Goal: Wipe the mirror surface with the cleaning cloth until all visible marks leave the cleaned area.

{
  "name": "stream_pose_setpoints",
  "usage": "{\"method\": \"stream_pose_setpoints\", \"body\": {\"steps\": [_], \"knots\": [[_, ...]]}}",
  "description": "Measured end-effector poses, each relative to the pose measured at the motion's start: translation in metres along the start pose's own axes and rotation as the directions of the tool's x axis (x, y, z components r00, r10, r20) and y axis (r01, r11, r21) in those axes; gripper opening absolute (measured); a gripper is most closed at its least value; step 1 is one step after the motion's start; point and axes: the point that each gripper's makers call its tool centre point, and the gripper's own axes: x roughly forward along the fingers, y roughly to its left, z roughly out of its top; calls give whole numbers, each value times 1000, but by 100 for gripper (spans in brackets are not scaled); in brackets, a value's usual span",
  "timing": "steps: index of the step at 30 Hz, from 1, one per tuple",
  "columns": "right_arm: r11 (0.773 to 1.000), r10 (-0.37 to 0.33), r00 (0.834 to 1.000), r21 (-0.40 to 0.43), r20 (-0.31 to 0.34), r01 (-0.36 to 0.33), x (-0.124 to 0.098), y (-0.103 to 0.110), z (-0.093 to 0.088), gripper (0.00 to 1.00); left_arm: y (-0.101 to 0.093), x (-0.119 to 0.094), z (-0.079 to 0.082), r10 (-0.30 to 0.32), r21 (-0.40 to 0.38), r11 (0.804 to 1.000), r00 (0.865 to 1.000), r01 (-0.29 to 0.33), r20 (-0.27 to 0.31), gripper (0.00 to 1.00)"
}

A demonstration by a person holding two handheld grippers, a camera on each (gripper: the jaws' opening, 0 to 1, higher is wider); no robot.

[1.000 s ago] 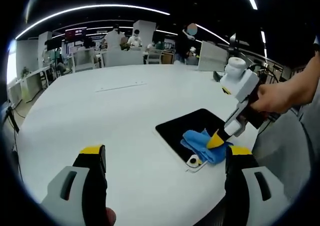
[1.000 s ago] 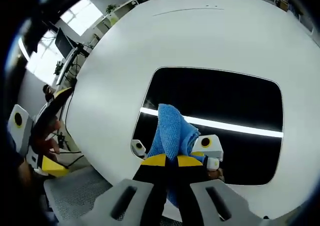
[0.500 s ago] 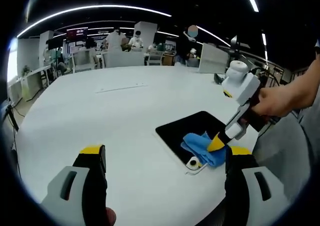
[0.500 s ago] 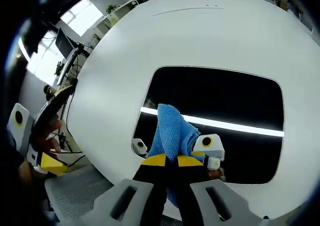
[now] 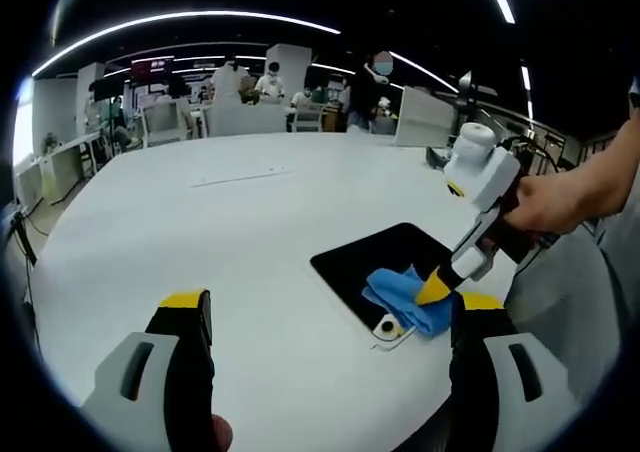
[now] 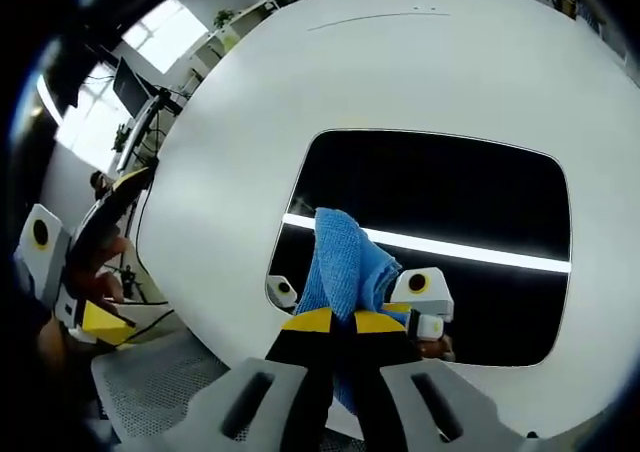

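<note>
A dark rectangular mirror point(image 6: 440, 202) with rounded corners lies flat on the round white table point(image 6: 400, 62); it reflects a bright ceiling strip. A blue cleaning cloth point(image 6: 345, 262) rests on the mirror's near left part, and my right gripper point(image 6: 345, 322) is shut on it. In the left gripper view the mirror point(image 5: 375, 257) sits at the right, with the cloth point(image 5: 405, 297) on its near corner and the right gripper point(image 5: 432, 290) pressed down on it, held by a hand. My left gripper point(image 5: 330, 317) stands open above the table, left of the mirror, holding nothing.
The table's edge point(image 6: 190, 342) runs close to the mirror's near side, with a grey mesh chair point(image 6: 150, 392) below it. Far across the table point(image 5: 200, 172) stand desks, screens and several people point(image 5: 270, 77). A person's arm point(image 5: 590, 177) reaches in from the right.
The right gripper has nudged the cloth very slightly along the mirror; the view has shifted a little. The left gripper has held still.
</note>
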Motion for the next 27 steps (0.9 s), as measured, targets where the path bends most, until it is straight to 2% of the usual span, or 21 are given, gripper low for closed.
{"method": "stream_pose_setpoints", "body": {"steps": [5, 12, 27], "knots": [[1000, -2, 1000, 7, 2, 2, -1, -2, 0, 0, -1, 0, -4, -2, -2, 1000, 1000, 2, -6, 99], [1000, 3, 1000, 24, -5, -3, -5, -10, -2, 0, -3, 0, 0, -10, 3, 1000, 1000, 9, 6, 99], [999, -19, 1000, 40, 3, 19, -12, -27, -3, 0, 0, -1, -3, -8, 3, 1000, 1000, 8, 0, 99]]}}
